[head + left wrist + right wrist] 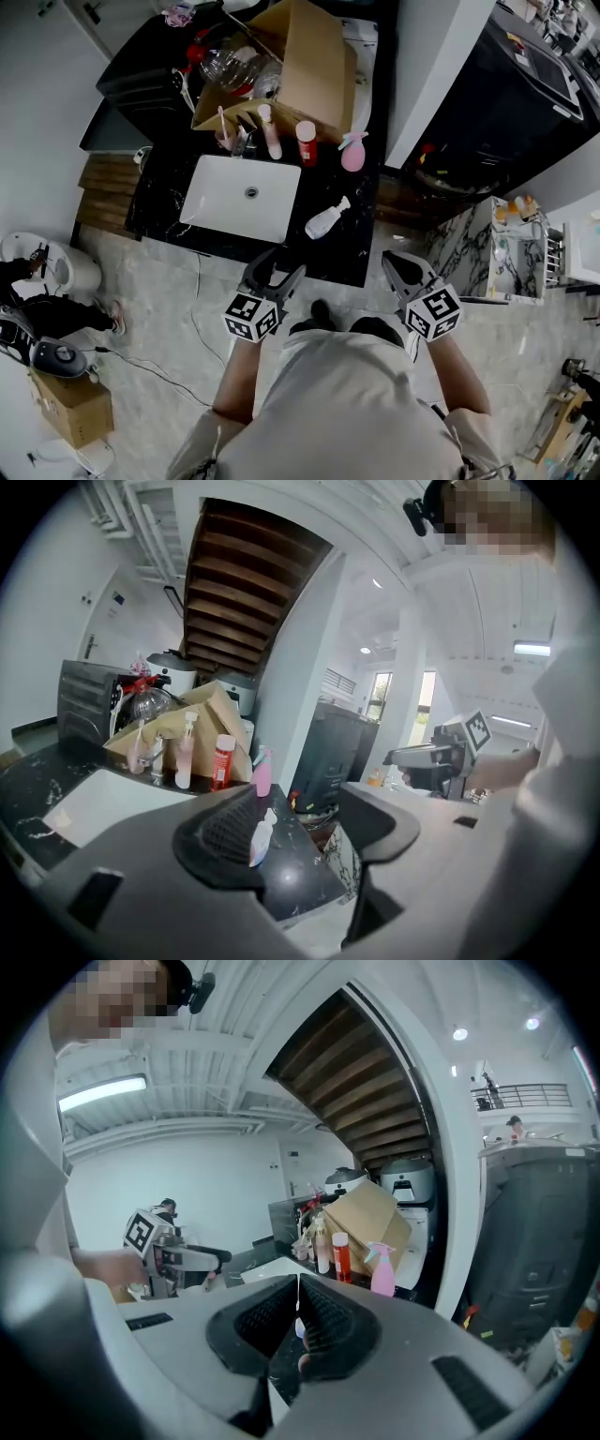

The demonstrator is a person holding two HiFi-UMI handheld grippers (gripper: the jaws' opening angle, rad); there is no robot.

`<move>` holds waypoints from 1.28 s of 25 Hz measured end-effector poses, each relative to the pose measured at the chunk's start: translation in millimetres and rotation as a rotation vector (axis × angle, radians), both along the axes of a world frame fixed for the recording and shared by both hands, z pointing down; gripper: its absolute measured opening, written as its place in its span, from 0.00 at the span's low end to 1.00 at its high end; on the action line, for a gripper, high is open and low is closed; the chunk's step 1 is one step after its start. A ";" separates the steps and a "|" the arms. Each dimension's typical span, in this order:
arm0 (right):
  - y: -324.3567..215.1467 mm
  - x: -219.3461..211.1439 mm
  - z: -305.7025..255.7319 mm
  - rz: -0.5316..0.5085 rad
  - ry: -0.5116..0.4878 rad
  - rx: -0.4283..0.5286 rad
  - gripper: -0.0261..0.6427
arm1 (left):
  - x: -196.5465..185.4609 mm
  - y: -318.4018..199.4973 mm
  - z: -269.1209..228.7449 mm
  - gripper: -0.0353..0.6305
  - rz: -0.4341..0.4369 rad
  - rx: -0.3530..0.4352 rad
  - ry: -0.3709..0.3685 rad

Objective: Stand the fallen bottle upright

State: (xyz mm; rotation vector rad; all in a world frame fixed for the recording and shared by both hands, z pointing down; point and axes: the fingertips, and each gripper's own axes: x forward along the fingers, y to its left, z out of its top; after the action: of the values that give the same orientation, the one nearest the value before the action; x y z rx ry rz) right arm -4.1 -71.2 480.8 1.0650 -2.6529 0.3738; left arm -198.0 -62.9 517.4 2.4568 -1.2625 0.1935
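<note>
Shows the fallen bottle [325,221] lying on its side on the black counter [361,246], just right of the white sink [217,208], with the nozzle end turned toward the standing pink spray bottle [352,153] farther back. Reads as small white plastic with a rounded body and a narrow neck. Probably light, smooth and somewhat slippery, squeezable rather than fragile, and apt to roll or skid on the glossy stone if nudged. Best taken across the wide body near its middle, not by the thin neck, with only moderate pressure, so that tipping it onto its base neither dents it nor lets it twist loose. Shows the left gripper [278,265] short of the counter's near edge, jaws spread wide and empty, the bottle framed well beyond them. Shows the right gripper [396,261] alongside, jaws pressed together on nothing.
</note>
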 end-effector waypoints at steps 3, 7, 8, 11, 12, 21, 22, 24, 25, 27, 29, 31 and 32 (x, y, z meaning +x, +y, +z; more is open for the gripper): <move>-4.9 -0.7 2.3 0.012 0.006 -0.007 0.08 | -1.2 -7.0 2.6 0.47 0.008 -0.010 0.025; -13.4 -0.8 3.6 0.017 0.008 -0.014 0.08 | -2.1 -16.1 10.1 0.47 0.003 -0.040 0.057; -16.0 -0.5 4.5 0.016 0.007 -0.017 0.08 | -2.1 -18.3 12.6 0.47 0.000 -0.048 0.061; -24.3 1.3 9.5 0.009 0.005 -0.030 0.08 | 0.0 -24.8 19.8 0.47 -0.009 -0.066 0.065; -27.3 2.0 11.6 0.004 0.004 -0.034 0.08 | 0.8 -27.1 22.4 0.47 -0.013 -0.072 0.067; -75.8 16.6 22.4 -0.068 -0.004 -0.045 0.08 | 13.9 -56.8 34.6 0.49 -0.092 -0.105 0.040; -81.8 17.1 22.0 -0.080 -0.002 -0.042 0.08 | 16.2 -61.0 35.4 0.49 -0.096 -0.107 0.031; -93.6 19.0 20.0 -0.106 0.006 -0.029 0.08 | 21.2 -69.9 38.2 0.49 -0.107 -0.114 0.011; -99.3 20.4 19.0 -0.118 0.009 -0.024 0.08 | 24.1 -74.4 40.3 0.49 -0.112 -0.118 -0.001; -110.3 23.4 19.0 -0.140 0.008 -0.025 0.08 | 30.1 -83.0 44.9 0.49 -0.121 -0.126 -0.024; -120.0 25.6 21.6 -0.158 0.003 -0.035 0.08 | 35.9 -91.5 48.3 0.49 -0.124 -0.136 -0.043; -128.0 26.6 26.3 -0.176 -0.002 -0.049 0.08 | 41.3 -99.9 51.1 0.50 -0.123 -0.144 -0.061; -131.1 26.7 29.2 -0.187 -0.002 -0.056 0.08 | 43.7 -104.1 52.7 0.50 -0.123 -0.148 -0.068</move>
State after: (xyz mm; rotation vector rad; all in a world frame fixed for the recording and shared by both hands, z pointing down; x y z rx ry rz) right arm 22.7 -202.3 510.0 0.7927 -2.6979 0.4070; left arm -154.3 -167.0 570.0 2.2574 -1.3716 0.3280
